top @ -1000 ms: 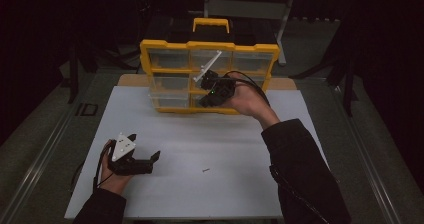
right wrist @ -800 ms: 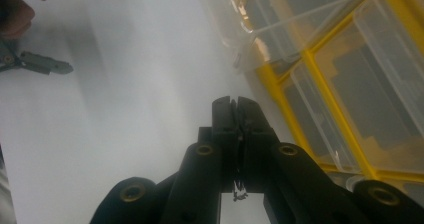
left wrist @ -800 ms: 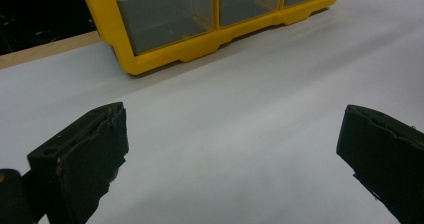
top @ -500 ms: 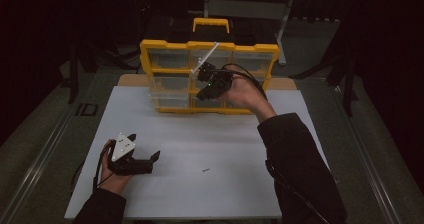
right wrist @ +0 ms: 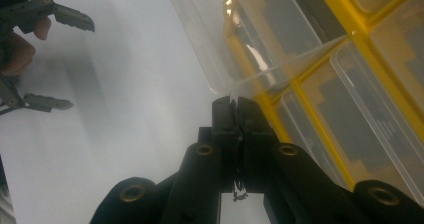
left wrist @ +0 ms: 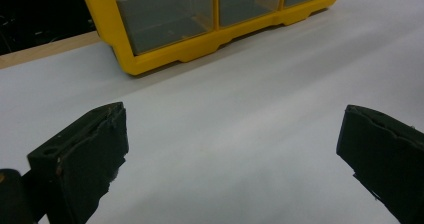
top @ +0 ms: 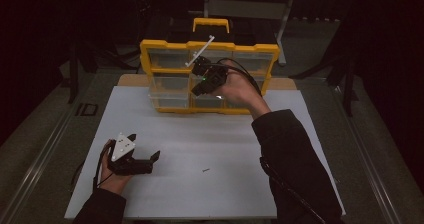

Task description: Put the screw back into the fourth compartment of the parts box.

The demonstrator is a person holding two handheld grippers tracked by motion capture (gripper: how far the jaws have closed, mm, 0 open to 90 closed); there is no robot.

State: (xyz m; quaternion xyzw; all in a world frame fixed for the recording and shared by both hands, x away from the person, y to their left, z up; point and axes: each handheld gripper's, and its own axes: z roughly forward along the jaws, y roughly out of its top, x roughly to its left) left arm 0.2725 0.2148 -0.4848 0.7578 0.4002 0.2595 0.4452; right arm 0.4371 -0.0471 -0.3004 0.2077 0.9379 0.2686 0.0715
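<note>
Up at the far edge of the white, matte desk (top: 210, 149) stands the yellow plastic organiser box (top: 209, 76), a boxy frame with a carry handle on top and rows of clear, glossy plastic drawers set between yellow ribs. The right gripper (right wrist: 235, 106) is raised against its front, near the middle of the upper rows, and in the right gripper view its two black jaws are pressed flat together on the thin lip of a clear plastic drawer (right wrist: 235, 39) that juts out of the frame at a slant; the smooth, see-through wall catches a bright streak of light. Whether the pads truly pinch that lip or just meet beside it is hard to tell, but they are closed tight right at its edge. From the high view the drawer's pale rim (top: 200, 50) shows as a thin white bar angled above the hand. Down near the front left corner, the left gripper (top: 142, 158) rests on the desk in the person's hand, grey three-cornered plate on top, its blunt, rubbery black jaws spread wide with nothing but bare white surface between them. A tiny dark speck (top: 205, 170) lies near the middle of the front half.
</note>
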